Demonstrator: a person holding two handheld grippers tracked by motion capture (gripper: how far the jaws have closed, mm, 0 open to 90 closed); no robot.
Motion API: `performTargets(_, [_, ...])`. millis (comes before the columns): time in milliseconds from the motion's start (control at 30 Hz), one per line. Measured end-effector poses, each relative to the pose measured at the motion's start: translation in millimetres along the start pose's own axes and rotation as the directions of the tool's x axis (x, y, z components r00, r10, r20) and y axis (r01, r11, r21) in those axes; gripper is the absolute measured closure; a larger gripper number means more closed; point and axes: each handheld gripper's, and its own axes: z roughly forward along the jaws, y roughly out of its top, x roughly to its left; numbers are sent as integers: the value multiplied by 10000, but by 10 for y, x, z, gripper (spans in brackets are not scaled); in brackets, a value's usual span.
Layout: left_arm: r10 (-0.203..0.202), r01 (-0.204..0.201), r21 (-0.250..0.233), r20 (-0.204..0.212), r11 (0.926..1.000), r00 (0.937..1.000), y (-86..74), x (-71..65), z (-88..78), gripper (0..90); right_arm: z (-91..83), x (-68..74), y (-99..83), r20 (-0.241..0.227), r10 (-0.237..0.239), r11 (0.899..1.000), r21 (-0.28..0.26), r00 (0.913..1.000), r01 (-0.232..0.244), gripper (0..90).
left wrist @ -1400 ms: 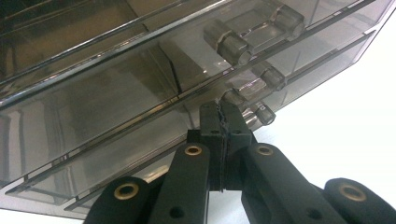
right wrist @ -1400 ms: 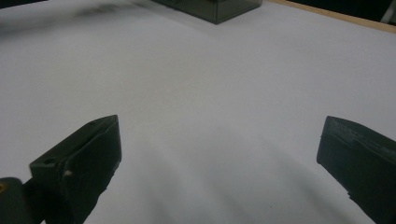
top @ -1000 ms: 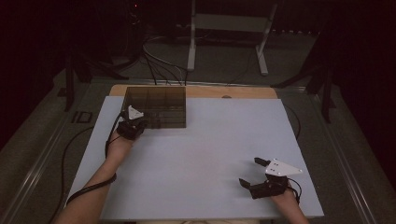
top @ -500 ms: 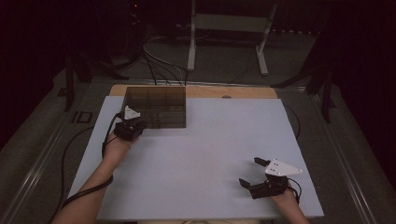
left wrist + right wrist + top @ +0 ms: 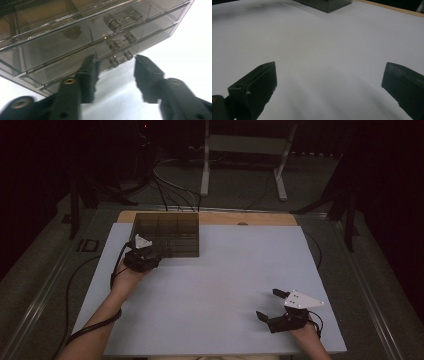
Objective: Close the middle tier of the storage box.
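A smoky see-through drawer box [image 5: 167,232] stands at the table's back left. My left gripper [image 5: 151,254] is at its front face, near the left corner. In the left gripper view the box [image 5: 62,42] shows three stacked drawers, each with a pair of round knobs. The lowest drawer's knobs [image 5: 114,62] lie just past and between the tips of my left gripper [image 5: 115,58]. Its jaws have just been opening, and the pads touch nothing. My right gripper [image 5: 267,304] rests at the near right, its jaws wide apart over bare table [image 5: 329,65].
A white sheet [image 5: 225,285] covers the table, with a wooden strip [image 5: 260,218] along the back edge. Behind the table are a white stand [image 5: 240,150] and cables [image 5: 170,185] on the floor. The box's corner [image 5: 324,3] is far ahead of the right gripper.
The left hand has shifted slightly at the box's front left corner. The right gripper has stayed put.
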Motion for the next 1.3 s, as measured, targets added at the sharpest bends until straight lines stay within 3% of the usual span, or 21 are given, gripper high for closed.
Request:
performTargets(167, [-134,134,49,-44,9999,9999,-4,-11,-3,401,9,-1,-2,-42,-14,10000,-3,10000,14,1])
performTargets(300, [-220,221,311,-41,9993,9997,11,-11,12,268,12,-3,5,-37,-37,10000,-26,10000,37,1])
performTargets(533, [-282,248,442,779,9987,9966,9,-3,18,104,18,2,12,-47,-58,10000,0,10000,58,1])
performTargets(700, [-186,136,493,1021,9987,9946,21,-14,11,5,9,8,13,-20,-72,10000,-15,10000,72,1])
performTargets(1033, [15,-77,473,1289,9989,9917,10,-21,-29,0,20,16,22,-24,-141,9999,4,9999,141,1])
performTargets(1300, [111,-181,309,2129,9994,9770,-8,-37,-109,0,16,30,28,-27,-165,9999,-5,9999,165,1])
